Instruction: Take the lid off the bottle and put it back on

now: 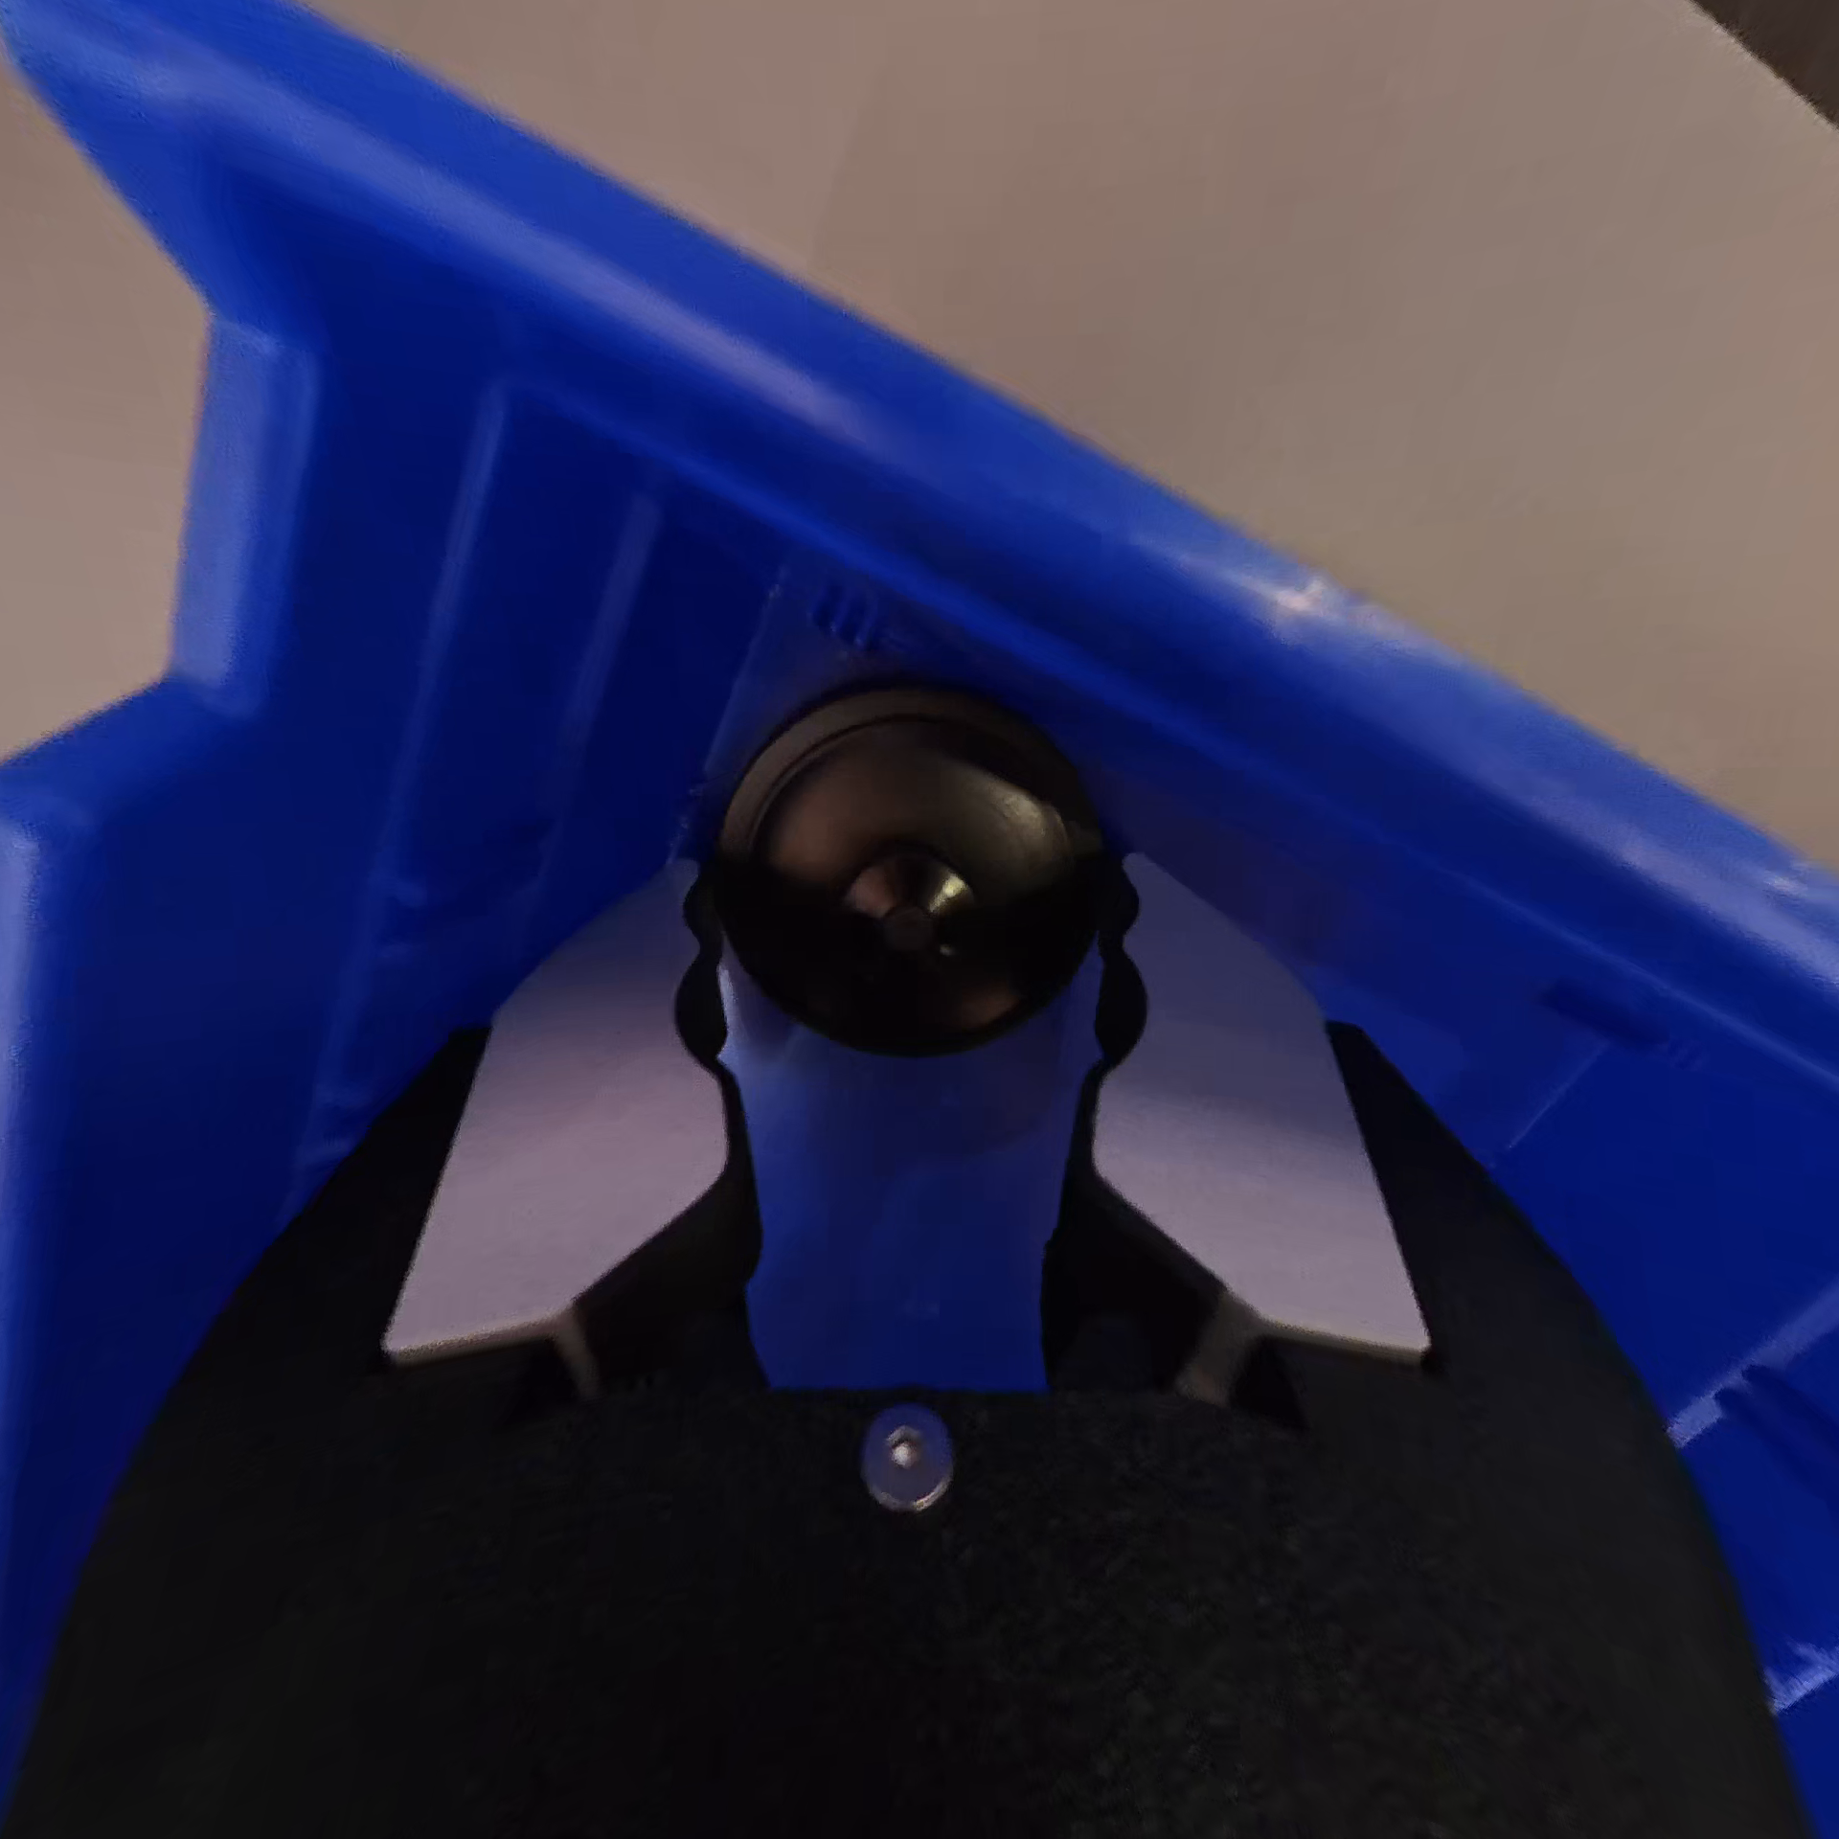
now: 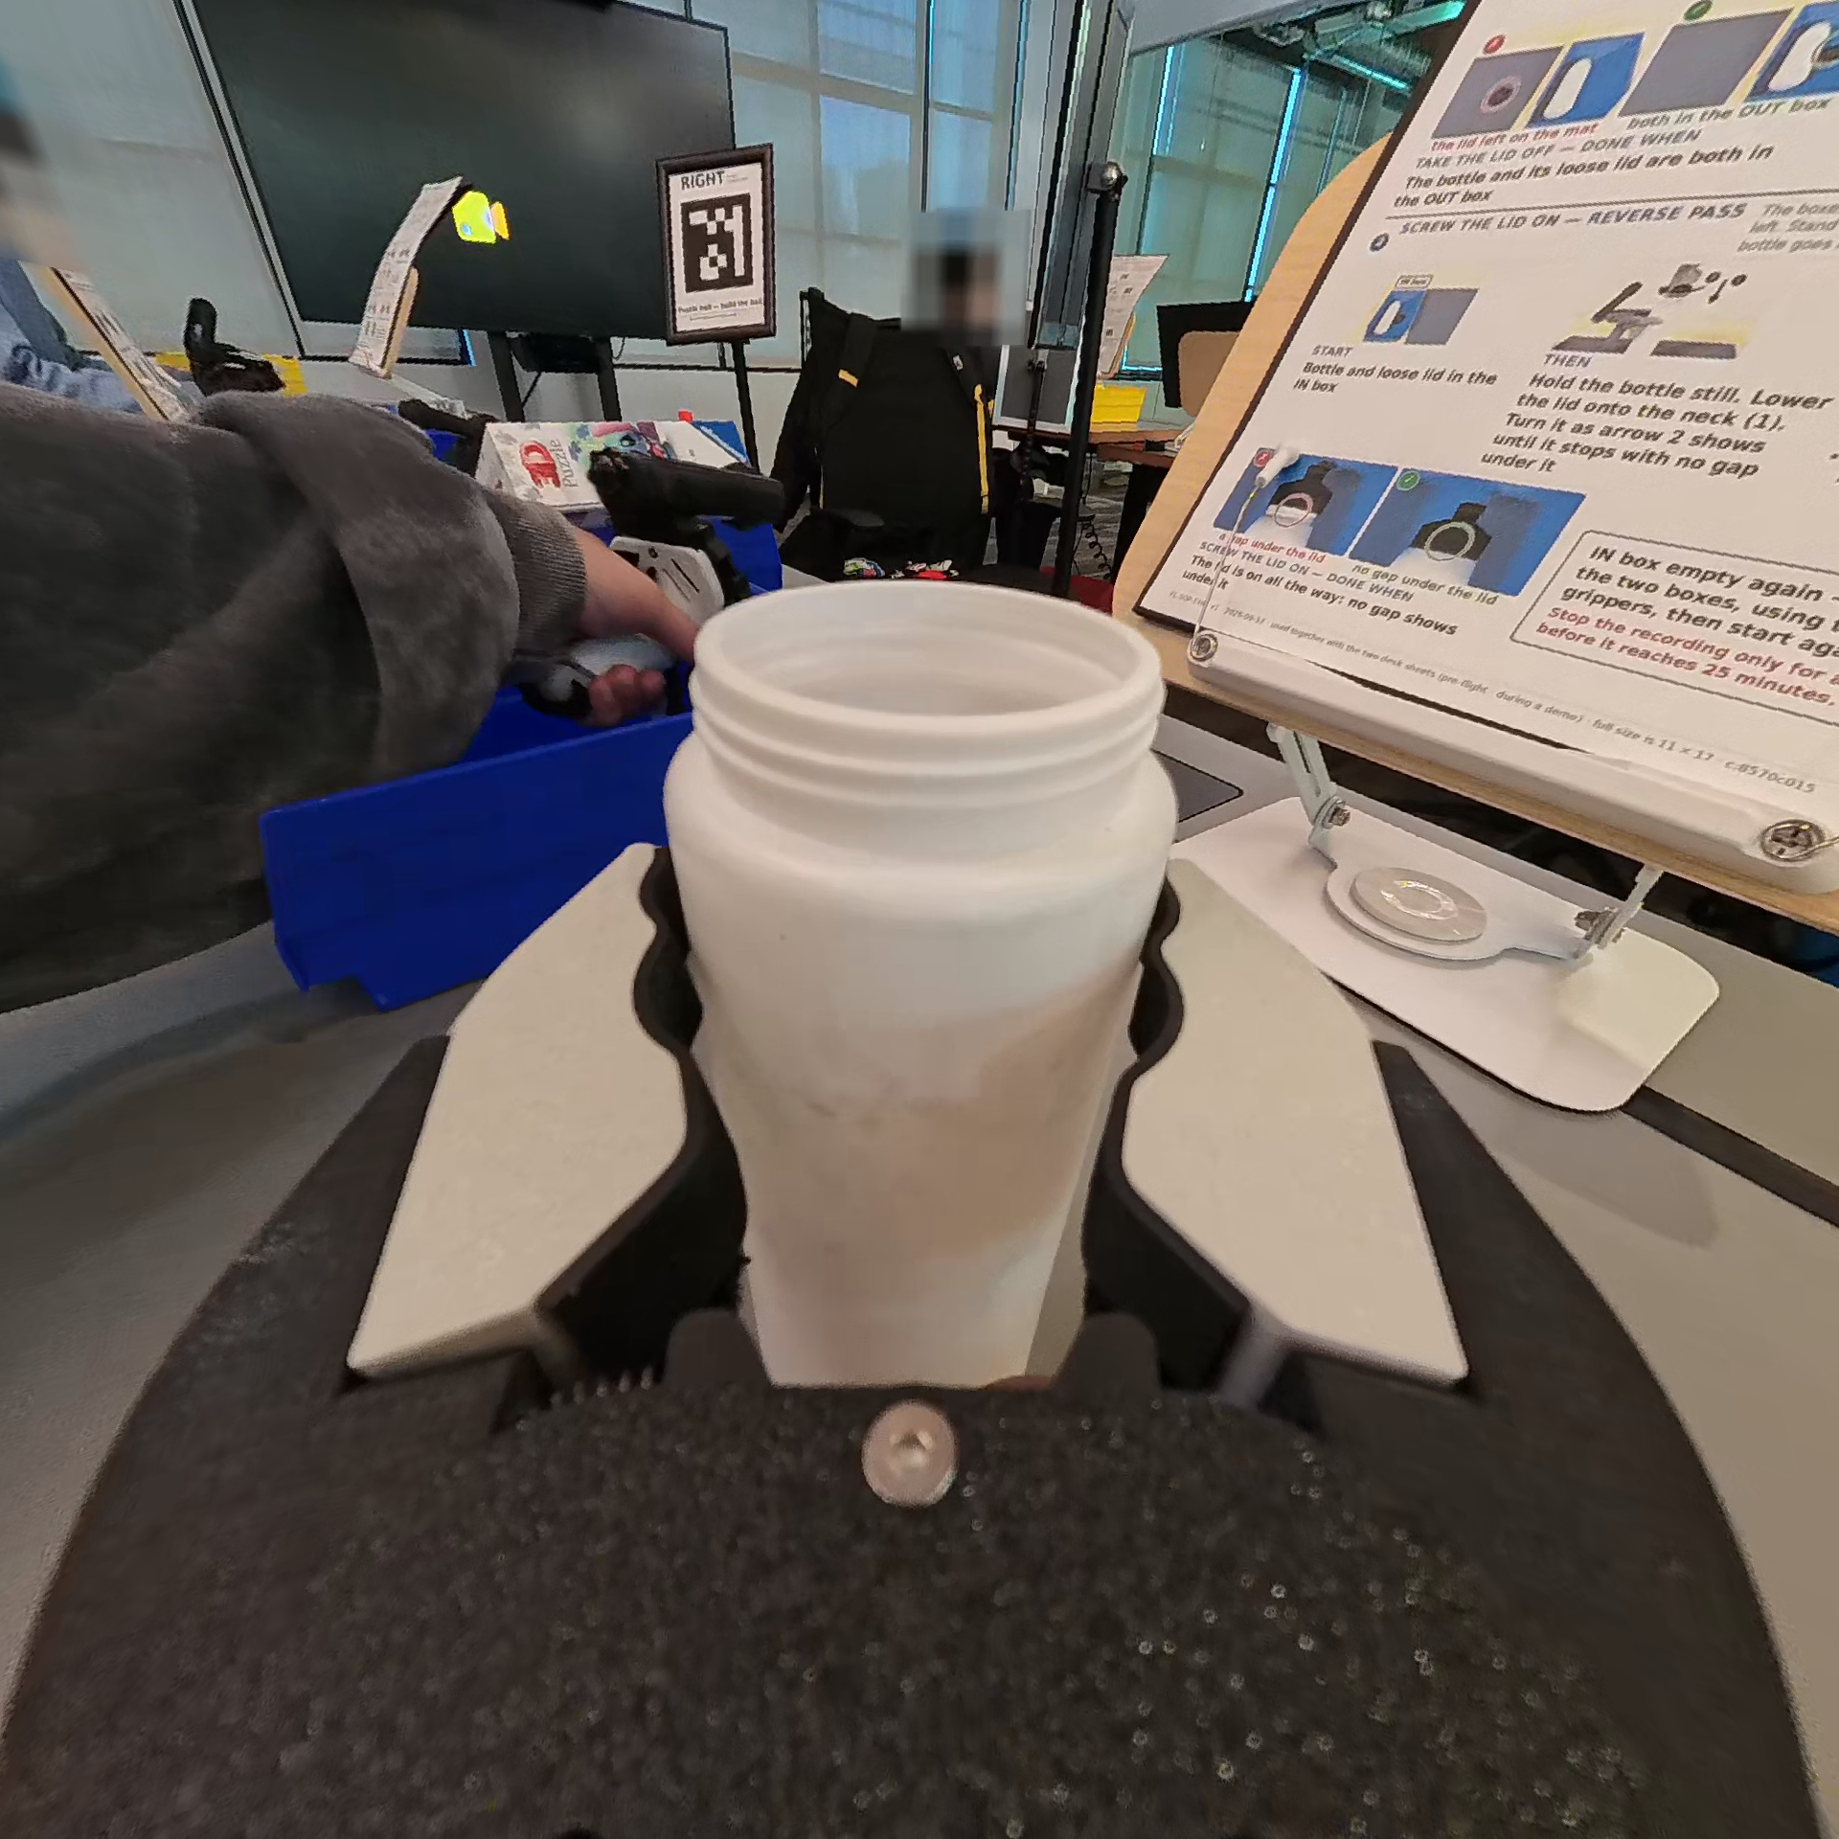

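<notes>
In the left wrist view my left gripper (image 1: 906, 925) reaches into a blue bin (image 1: 1095, 557). Its two fingertips press on either side of a round black lid (image 1: 896, 876) that lies against the bin's wall. In the right wrist view my right gripper (image 2: 916, 945) is shut on a white plastic bottle (image 2: 916, 896) and holds it upright by its body. The bottle's threaded mouth is open, with no lid on it. The same blue bin (image 2: 448, 856) stands to the left of the bottle, and a hand in a grey sleeve (image 2: 249, 617) holds the left gripper inside it.
An instruction sheet on a wooden stand (image 2: 1592, 448) rises at the right, with its white base plate (image 2: 1473, 995) on the grey table. Behind are a framed marker sign (image 2: 718, 244), a dark screen (image 2: 468, 149), a puzzle box (image 2: 567, 463) and a seated person.
</notes>
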Demonstrator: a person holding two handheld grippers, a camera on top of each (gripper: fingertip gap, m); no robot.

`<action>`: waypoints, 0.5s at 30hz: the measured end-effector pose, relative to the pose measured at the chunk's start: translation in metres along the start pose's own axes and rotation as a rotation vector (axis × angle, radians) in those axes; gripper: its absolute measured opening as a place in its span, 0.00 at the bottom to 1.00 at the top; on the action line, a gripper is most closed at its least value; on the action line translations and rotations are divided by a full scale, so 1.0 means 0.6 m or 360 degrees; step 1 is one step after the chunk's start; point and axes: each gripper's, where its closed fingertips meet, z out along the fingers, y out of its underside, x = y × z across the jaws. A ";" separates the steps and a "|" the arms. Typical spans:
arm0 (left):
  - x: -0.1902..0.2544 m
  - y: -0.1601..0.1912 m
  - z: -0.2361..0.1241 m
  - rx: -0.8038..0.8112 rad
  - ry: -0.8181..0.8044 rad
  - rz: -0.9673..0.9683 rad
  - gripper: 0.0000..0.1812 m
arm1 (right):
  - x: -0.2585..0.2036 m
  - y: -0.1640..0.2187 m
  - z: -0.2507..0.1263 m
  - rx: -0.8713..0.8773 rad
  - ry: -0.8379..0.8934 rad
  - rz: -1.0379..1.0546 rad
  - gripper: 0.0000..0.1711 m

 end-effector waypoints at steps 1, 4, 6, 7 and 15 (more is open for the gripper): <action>0.002 0.001 -0.001 -0.0002 0.0015 0.0030 0.40 | 0.000 0.000 0.000 0.0000 -0.0001 0.0001 0.51; 0.011 0.006 -0.018 0.0022 0.0098 0.0152 0.40 | 0.000 0.000 -0.001 0.0006 -0.0003 0.0002 0.51; 0.016 0.013 -0.042 0.0039 0.0134 0.0296 0.40 | 0.000 0.000 -0.001 0.0007 -0.0003 0.0001 0.51; 0.021 0.017 -0.059 0.0047 0.0149 0.0373 0.40 | 0.000 0.000 -0.001 0.0007 -0.0003 0.0002 0.51; 0.196 0.143 -0.339 0.0145 0.0559 0.1193 0.40 | 0.000 0.000 0.000 0.0000 0.0004 -0.0004 0.51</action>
